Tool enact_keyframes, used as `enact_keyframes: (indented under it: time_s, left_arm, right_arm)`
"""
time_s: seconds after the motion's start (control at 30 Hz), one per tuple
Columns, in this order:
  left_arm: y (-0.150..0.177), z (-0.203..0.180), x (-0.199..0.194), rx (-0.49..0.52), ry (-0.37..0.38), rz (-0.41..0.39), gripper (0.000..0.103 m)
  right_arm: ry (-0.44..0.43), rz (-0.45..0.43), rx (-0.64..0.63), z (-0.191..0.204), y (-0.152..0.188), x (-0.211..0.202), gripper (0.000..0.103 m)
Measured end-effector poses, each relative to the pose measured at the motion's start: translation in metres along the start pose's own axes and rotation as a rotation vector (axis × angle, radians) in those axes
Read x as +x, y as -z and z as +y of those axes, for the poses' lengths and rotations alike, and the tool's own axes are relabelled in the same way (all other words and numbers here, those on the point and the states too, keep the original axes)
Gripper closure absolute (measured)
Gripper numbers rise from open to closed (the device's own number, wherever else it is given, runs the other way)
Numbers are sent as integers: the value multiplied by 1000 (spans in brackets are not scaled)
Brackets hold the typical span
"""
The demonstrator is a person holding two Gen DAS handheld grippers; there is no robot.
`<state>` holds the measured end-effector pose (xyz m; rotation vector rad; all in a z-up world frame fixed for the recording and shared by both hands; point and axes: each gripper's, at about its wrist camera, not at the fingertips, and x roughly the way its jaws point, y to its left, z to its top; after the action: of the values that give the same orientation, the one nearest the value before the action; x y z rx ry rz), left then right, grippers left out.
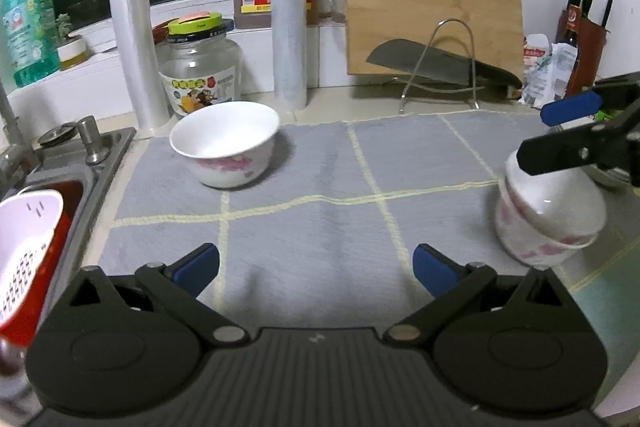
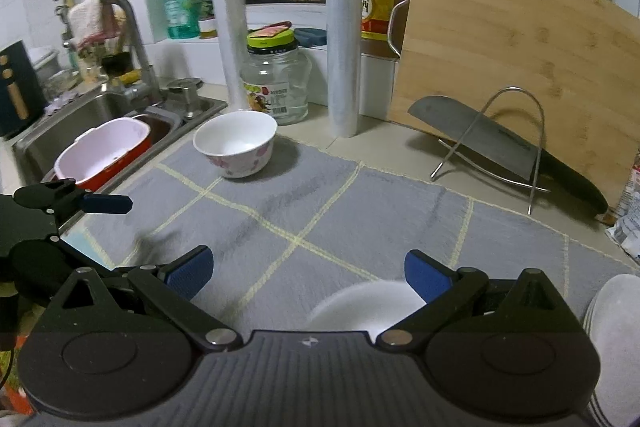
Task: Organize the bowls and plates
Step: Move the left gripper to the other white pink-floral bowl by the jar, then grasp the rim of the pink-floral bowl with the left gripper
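Mat: the grey cloth mat with pale yellow grid lines (image 2: 320, 203) covers most of the counter; its middle is bare, so there is free room between the two tools.
Sink edge: the steel sink (image 2: 80, 115) borders the mat's left side, a drop to avoid.
Board and cleaver: the bamboo cutting board (image 2: 520, 59) and dark cleaver on a wire rack (image 2: 492, 143) close off the back.
Stack: two nested white bowls with pink flowers (image 1: 548, 215) stand at the mat's right end, looking tilted; a knock could tip them.
Lone bowl: the matching white flowered bowl (image 2: 236, 143) sits upright, well apart, near the sink corner.
Left gripper (image 1: 316, 267): spread apart, empty.
Right gripper (image 2: 308, 273): spread apart just above the stack, holding nothing.
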<state>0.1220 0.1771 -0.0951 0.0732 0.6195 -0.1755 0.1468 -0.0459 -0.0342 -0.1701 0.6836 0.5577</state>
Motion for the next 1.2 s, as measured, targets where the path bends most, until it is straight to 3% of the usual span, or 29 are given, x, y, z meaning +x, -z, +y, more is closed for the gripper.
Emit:
enact_keyframes:
  time_s: [0.3,0.63,0.77,1.2]
  left_arm:
    - [-11,53,32,48,27,1,1]
    - [-50,116,51,74,52,-20,1]
    - [-63,127,69,59,127,0,1]
    - [-90,125,115,101,203,62,4]
  right_arm:
    - [56,2,-16,36,-32,43,0]
    - [132,-11,-79,74,-47,95,0]
    - [123,-36,-81,85,-48,117,0]
    - [80,-20,-94,105,-50,175,0]
